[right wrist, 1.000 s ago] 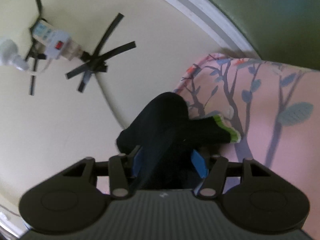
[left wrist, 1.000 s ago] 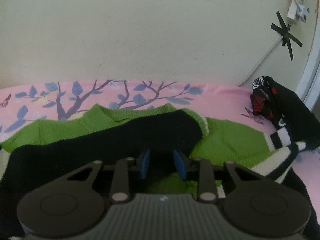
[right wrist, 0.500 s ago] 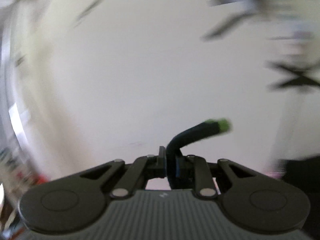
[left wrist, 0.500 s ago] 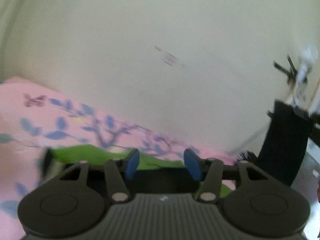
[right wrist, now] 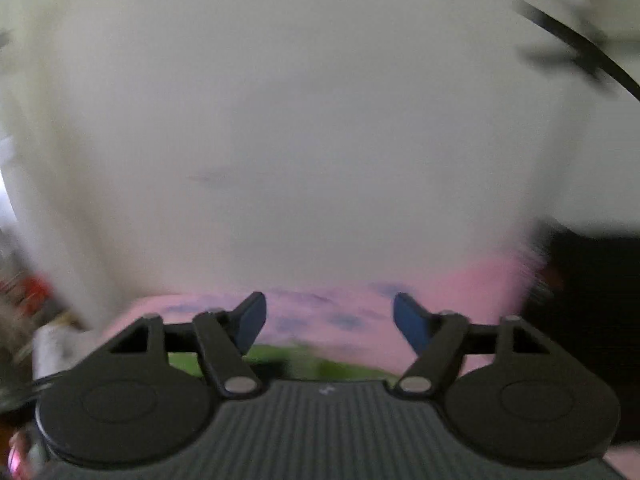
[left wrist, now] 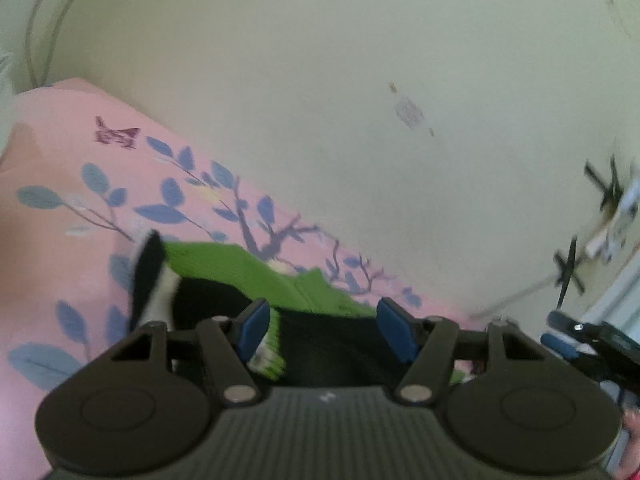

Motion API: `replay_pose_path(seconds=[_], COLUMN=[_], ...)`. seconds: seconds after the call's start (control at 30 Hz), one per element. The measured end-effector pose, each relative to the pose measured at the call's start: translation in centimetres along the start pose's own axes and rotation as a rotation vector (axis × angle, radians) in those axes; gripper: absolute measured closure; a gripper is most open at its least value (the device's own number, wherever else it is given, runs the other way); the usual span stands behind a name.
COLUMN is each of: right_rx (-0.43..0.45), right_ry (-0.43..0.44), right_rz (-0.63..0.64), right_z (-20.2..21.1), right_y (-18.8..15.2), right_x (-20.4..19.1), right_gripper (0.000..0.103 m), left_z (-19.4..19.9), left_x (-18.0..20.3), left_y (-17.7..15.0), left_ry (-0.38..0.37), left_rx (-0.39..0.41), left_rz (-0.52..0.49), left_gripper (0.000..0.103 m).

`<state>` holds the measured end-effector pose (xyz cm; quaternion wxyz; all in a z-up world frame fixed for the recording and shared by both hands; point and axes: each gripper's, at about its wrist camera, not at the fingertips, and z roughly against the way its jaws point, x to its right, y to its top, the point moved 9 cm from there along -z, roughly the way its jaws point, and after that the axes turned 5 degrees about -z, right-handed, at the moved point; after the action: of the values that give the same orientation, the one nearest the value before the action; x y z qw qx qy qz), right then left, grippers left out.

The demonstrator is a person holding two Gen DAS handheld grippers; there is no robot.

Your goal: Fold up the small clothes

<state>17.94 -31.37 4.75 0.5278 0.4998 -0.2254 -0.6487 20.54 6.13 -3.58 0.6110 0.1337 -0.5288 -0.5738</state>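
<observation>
A small green and black knit sweater (left wrist: pixel 248 276) with white stripes lies on the pink floral bedsheet (left wrist: pixel 80 184). A black sleeve (left wrist: pixel 332 340) lies across it, its green-and-white cuff (left wrist: pixel 270 358) beside the left blue fingertip. My left gripper (left wrist: pixel 322 328) is open and empty, just above the sweater. My right gripper (right wrist: pixel 328 322) is open and empty; that view is blurred, with a strip of green sweater (right wrist: pixel 276 358) below the fingers. The right gripper also shows at the right edge of the left wrist view (left wrist: pixel 576 334).
A cream wall (left wrist: pixel 360 80) rises right behind the bed. Black tape crosses and a white power strip (left wrist: pixel 624 208) hang on it at the right. A dark garment (right wrist: pixel 592 300) lies at the right in the right wrist view.
My right gripper has opened and let go of the black sleeve, which now lies across the sweater. My left gripper has opened wider and lifted back from the sweater.
</observation>
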Motion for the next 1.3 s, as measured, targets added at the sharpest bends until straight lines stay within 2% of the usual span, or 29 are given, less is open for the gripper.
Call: replay_pose_path(seconds=[0.07, 0.13, 0.17, 0.2, 0.23, 0.27, 0.3, 0.33, 0.37, 0.47, 0.53, 0.6, 0.63, 0.67, 0.7, 0.73, 0.8, 0.87, 0.97, 1.1, 1.23, 1.3], right_rx=[-0.078, -0.174, -0.218, -0.257, -0.282, -0.259, -0.264, -0.237, -0.178, 0.009, 0.088, 0.085, 0.054, 0.025, 0.003, -0.009, 0.004, 0.007, -0.068, -0.183, -0.261, -0.304], right_ry=[-0.027, -0.024, -0.016, -0.001, 0.02, 0.017, 0.002, 0.021, 0.038, 0.097, 0.101, -0.006, -0.103, -0.179, -0.249, -0.268, -0.171, -0.063, 0.087, 0.26, 0.34, 0.338], right_rz=[-0.094, -0.166, -0.186, -0.206, -0.217, -0.201, -0.175, -0.164, -0.136, 0.043, 0.224, 0.362, 0.423, 0.454, 0.453, 0.392, 0.202, 0.154, 0.29, 0.514, 0.596, 0.626], right_z=[-1.0, -2.7, -3.5, -4.4, -5.2, -5.3, -5.7, -5.7, -5.6, -4.6, -5.1, -7.5, -9.3, -10.3, -11.0, -10.9, -9.0, -7.5, -6.3, -6.6, -9.0, -10.9], right_y=[-1.5, -4.0, -5.1, -6.2, -7.1, -7.2, -6.9, -5.9, -4.3, 0.1, 1.2, 0.5, -0.3, -1.0, -1.4, -1.5, -1.2, -1.1, -3.5, -9.2, -13.8, -15.5], right_x=[3.7, 5.7, 6.1, 6.3, 5.8, 5.3, 4.7, 4.1, 3.1, -0.6, -2.9, -3.5, -2.7, -1.7, -0.4, 0.7, 1.3, -0.6, -6.5, -15.2, -20.4, -22.0], right_gripper=[0.032, 0.032, 0.033, 0.037, 0.045, 0.085, 0.093, 0.093, 0.094, 0.094, 0.093, 0.086, 0.066, 0.061, 0.062, 0.063, 0.063, 0.062, 0.06, 0.057, 0.057, 0.067], left_z=[-0.8, -1.4, -1.9, -2.2, -2.4, -2.7, -2.6, -2.3, -1.6, 0.6, 0.2, -0.9, -1.4, -1.5, -1.3, -1.3, -0.8, -0.6, 1.0, 3.9, 5.0, 4.8], left_x=[0.7, 1.0, 1.0, 0.9, 0.8, 0.8, 0.8, 0.7, 0.7, 0.7, 0.0, -0.6, -0.8, -0.9, -1.0, -1.2, -1.3, -1.6, -2.1, -3.7, -5.3, -5.6], left_y=[-1.0, -1.9, -2.3, -2.6, -2.9, -3.1, -3.1, -2.8, -2.0, -0.3, -0.3, -0.9, -1.1, -1.2, -1.3, -1.2, -1.2, -1.0, 0.1, 1.8, 2.7, 2.8], left_ry=[0.043, 0.087, 0.107, 0.126, 0.139, 0.137, 0.128, 0.133, 0.148, 0.181, 0.219, 0.234, 0.228, 0.228, 0.233, 0.236, 0.235, 0.234, 0.234, 0.232, 0.233, 0.227], left_rx=[-0.039, -0.077, -0.095, -0.106, -0.115, -0.128, -0.122, -0.097, -0.038, 0.103, 0.098, 0.032, 0.006, -0.005, -0.003, 0.003, 0.016, 0.03, 0.088, 0.176, 0.197, 0.186], left_rz=[-0.059, -0.109, -0.124, -0.139, -0.154, -0.158, -0.152, -0.153, -0.163, -0.181, -0.177, -0.156, -0.143, -0.139, -0.137, -0.135, -0.125, -0.097, -0.055, 0.015, 0.078, 0.098], left_gripper=[0.043, 0.047, 0.055, 0.074, 0.087, 0.101, 0.101, 0.101, 0.101, 0.101, 0.101, 0.101, 0.101, 0.101, 0.1, 0.1, 0.099, 0.099, 0.099, 0.095, 0.095, 0.095])
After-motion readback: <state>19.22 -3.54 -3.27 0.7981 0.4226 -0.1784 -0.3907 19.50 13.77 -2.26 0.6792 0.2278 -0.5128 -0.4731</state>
